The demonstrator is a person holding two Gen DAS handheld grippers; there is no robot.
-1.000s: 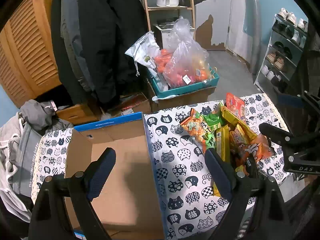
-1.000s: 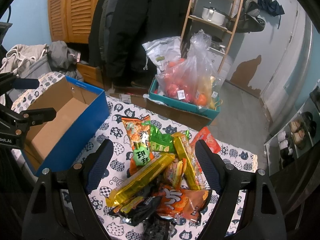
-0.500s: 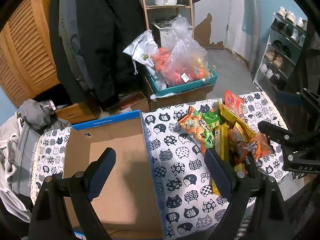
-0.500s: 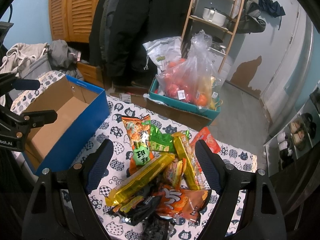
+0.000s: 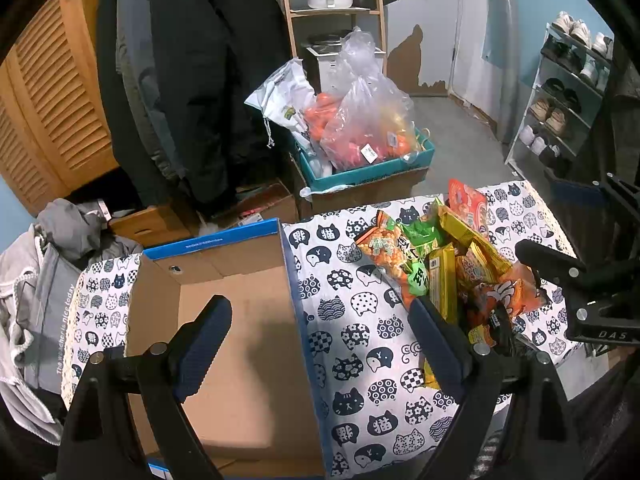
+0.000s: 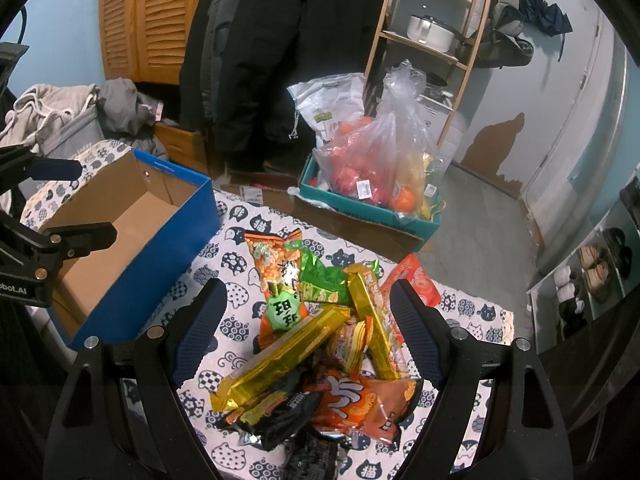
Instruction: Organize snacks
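Lying diagonal: gold snack bar [image 6: 280,356] | low-left to upper-right | jaws apart

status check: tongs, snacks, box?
Left tongs open, over cardboard box, box empty. Right tongs open above snack pile, nothing grasped. Path clear.

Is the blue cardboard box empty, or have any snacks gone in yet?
Empty as far as visible: the box shows only bare cardboard floor, though its near corners are hidden. The snack pile lies on the tablecloth.
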